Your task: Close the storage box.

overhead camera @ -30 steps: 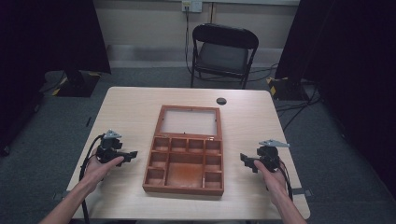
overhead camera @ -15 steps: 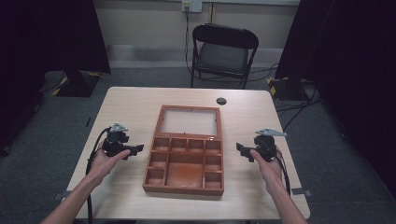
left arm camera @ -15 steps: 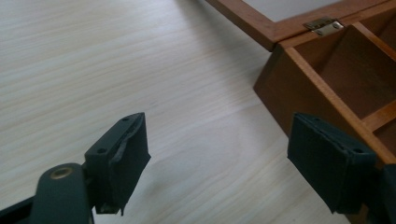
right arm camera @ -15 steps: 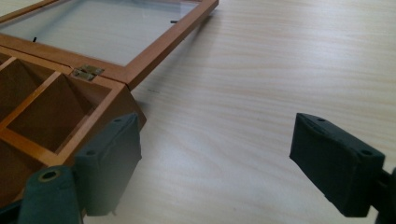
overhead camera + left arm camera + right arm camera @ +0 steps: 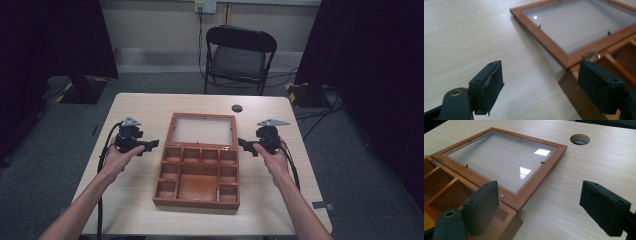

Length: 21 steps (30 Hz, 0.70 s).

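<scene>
A brown wooden box [image 5: 196, 201] with several empty compartments lies open in the middle of the table. Its glass-paned lid [image 5: 202, 130] is folded back flat on the tabletop beyond it. My left gripper [image 5: 150, 145] is open just left of the box, level with the hinge line. In the left gripper view the left gripper [image 5: 544, 85] spans bare table and the box's corner [image 5: 574, 95], below a brass hinge [image 5: 591, 55]. My right gripper [image 5: 243, 145] is open at the box's right side. In the right gripper view the right gripper [image 5: 544, 207] frames the lid's corner [image 5: 524, 195].
A round cable hole [image 5: 237, 108] sits in the light wooden table [image 5: 300, 200] behind the lid, and the hole [image 5: 579, 139] is ahead of the right gripper. A black folding chair [image 5: 240, 55] stands beyond the table's far edge. Black cables trail from both grippers.
Both hands have moved forward and inward, bringing each open gripper close to the box's sides near the hinge line. The box has not moved.
</scene>
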{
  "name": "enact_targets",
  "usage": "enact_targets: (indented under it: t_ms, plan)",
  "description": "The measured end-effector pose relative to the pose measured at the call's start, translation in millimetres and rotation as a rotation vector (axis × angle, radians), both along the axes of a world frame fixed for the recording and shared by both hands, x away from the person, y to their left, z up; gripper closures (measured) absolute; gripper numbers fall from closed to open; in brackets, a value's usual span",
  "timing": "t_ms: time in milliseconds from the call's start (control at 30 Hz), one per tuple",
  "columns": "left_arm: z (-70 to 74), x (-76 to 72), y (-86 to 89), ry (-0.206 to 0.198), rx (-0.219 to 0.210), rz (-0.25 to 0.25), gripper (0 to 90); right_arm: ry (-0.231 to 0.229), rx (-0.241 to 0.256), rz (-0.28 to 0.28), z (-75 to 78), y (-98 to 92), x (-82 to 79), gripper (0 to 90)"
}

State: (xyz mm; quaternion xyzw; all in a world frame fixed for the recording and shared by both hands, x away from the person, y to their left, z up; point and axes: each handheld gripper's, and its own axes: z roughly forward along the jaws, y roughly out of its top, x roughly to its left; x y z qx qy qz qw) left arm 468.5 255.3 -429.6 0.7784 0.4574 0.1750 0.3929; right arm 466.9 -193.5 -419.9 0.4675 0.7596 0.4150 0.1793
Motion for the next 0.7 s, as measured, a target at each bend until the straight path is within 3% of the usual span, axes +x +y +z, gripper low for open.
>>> enact_targets:
  t_ms: [200,300,367,433,533,633,700]
  plan:
    - [10.3,20.2,-10.6,-0.019,-0.039,0.011,19.1,0.002,-0.026,0.017,3.9,11.9,21.4,14.8]
    - [-0.7,34.3,-21.5,0.021,-0.063,0.026,19.6,0.027,-0.021,0.013,-6.8,20.3,34.8,15.0]
    - [-8.6,37.6,-25.6,0.031,-0.062,0.007,20.0,0.049,-0.001,0.017,-15.2,23.7,38.4,14.6]
    - [-14.9,39.5,-27.9,0.049,-0.09,0.0,20.2,0.079,0.024,0.026,-22.5,26.1,40.6,15.9]
    - [-22.8,39.8,-27.0,0.073,-0.101,0.01,20.2,0.092,-0.016,0.035,-30.5,28.3,43.7,17.2]
    - [-28.7,40.1,-28.6,0.096,-0.075,0.002,20.2,0.121,-0.012,0.033,-39.7,30.2,47.4,16.6]
    - [-30.5,40.1,-29.1,0.109,-0.092,0.003,20.2,0.138,-0.005,0.037,-44.8,32.9,48.5,15.5]
